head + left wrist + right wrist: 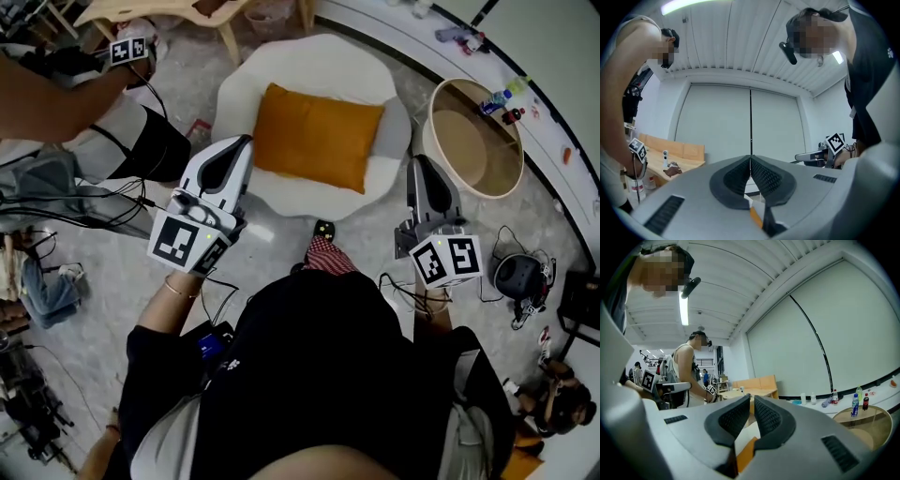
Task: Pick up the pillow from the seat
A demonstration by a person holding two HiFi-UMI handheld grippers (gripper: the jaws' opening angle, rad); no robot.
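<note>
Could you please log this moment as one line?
phase: pre-grasp | pillow: flat on seat | left gripper: shut, empty | right gripper: shut, empty

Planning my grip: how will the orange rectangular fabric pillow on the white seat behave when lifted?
The orange rectangular fabric pillow looks plump, so it probably sags when pinched. It seems light for its bulk. Lying flat on the white cushioned seat, it should not roll.

- The person wears a black short-sleeved top [319, 366].
- A thin band, probably a bracelet [175, 289], circles the left wrist.
- The left gripper [240, 142] and right gripper [419, 161] have pale grey shells and black ribbed pads [765, 176].
- Each carries a white cube [187, 242] with black square markers.
</note>
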